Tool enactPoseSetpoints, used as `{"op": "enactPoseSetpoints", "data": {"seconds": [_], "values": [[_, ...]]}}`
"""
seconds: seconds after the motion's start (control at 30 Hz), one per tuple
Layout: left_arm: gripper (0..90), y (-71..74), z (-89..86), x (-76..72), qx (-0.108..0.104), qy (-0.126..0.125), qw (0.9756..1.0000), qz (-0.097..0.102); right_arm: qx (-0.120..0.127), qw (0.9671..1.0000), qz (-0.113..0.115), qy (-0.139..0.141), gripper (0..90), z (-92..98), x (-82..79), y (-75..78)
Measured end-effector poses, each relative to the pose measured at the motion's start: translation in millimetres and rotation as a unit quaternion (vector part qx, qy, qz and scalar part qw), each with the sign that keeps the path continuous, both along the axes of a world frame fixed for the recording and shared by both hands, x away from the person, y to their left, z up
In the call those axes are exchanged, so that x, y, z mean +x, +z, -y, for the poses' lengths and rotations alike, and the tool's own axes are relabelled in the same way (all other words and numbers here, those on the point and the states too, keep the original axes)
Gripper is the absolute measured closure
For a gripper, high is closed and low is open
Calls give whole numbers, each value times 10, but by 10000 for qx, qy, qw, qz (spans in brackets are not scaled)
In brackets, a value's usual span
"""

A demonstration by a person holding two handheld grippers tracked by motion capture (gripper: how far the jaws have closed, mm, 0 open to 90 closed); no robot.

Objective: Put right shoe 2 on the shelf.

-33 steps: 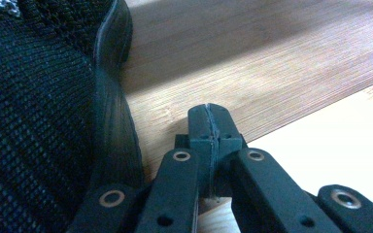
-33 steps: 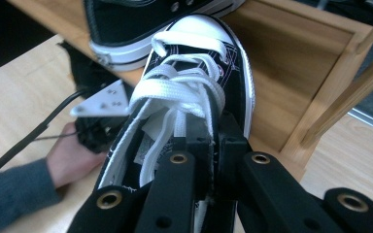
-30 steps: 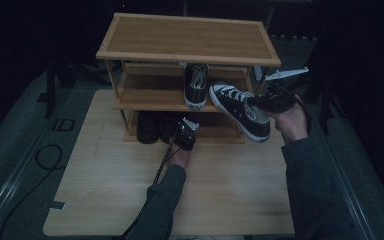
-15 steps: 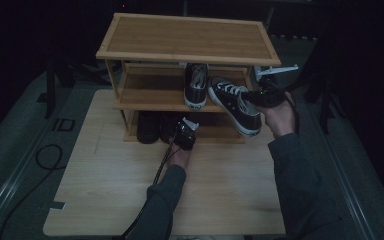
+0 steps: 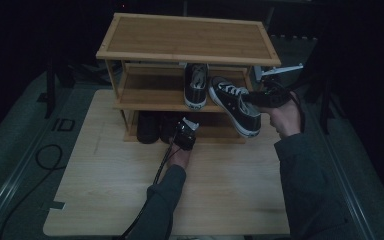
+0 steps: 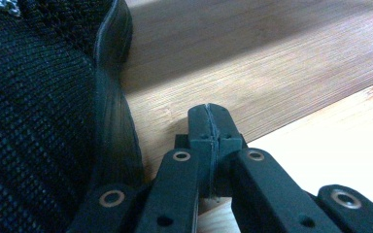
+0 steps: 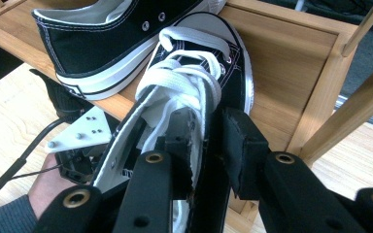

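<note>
A black-and-white sneaker point(image 5: 196, 85) stands on the middle shelf of a bamboo shoe rack point(image 5: 190, 37). Its mate point(image 5: 236, 106) point(image 7: 194, 73) lies tilted beside it, toe on that shelf and heel jutting out over the front. My right gripper point(image 5: 257, 97) point(image 7: 211, 131) reaches in from the right. Its jaws have just been opening, one inside the shoe and one outside, with the side wall loose between them. My left gripper point(image 5: 185, 131) point(image 6: 209, 121) is shut on nothing, low at the bottom shelf, next to a black knit shoe point(image 6: 34, 121).
Dark shoes point(image 5: 152, 127) fill the left of the bottom shelf. The rack stands on a pale wooden board point(image 5: 220, 195) with bare surface in front. A rack post point(image 7: 349, 111) rises close on the right of my right gripper. A black cable point(image 5: 35, 160) lies on the floor at left.
My right hand has carried the tilted sneaker a little up and toward the rack, so its toe now lies on the middle shelf. The left hand has stayed put.
</note>
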State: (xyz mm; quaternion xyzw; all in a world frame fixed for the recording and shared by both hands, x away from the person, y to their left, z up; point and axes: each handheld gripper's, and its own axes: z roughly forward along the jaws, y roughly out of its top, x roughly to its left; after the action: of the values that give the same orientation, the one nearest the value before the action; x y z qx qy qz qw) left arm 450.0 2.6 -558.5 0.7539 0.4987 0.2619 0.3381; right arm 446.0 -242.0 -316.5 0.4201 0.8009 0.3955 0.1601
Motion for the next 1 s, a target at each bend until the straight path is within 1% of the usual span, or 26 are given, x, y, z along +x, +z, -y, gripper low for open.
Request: {"op": "enactPoseSetpoints", "data": {"seconds": [0.3,0.37,0.57,0.67,0.83,0.9,1.0], "values": [[900,0,-1,0,-1,-2,10000,-3,-31,9999,116,6,712,47,-64,69],[900,0,-1,0,-1,-2,10000,-4,-96,9999,116,61,704,45,-88,81],[900,0,-1,0,2,1,10000,-1,-55,9997,188,131,688,60,-151,127],[900,0,1,0,-14,9,10000,2,-99,9996,199,183,680,69,-188,146],[900,-1,2,0,-9,9,10000,7,-101,9993,285,228,679,122,-248,180],[900,-1,2,0,-8,10,10000,7,-157,9992,294,214,682,148,-269,188],[900,-1,3,-1,-8,11,10000,11,-134,9993,316,177,693,197,-289,201]]}}
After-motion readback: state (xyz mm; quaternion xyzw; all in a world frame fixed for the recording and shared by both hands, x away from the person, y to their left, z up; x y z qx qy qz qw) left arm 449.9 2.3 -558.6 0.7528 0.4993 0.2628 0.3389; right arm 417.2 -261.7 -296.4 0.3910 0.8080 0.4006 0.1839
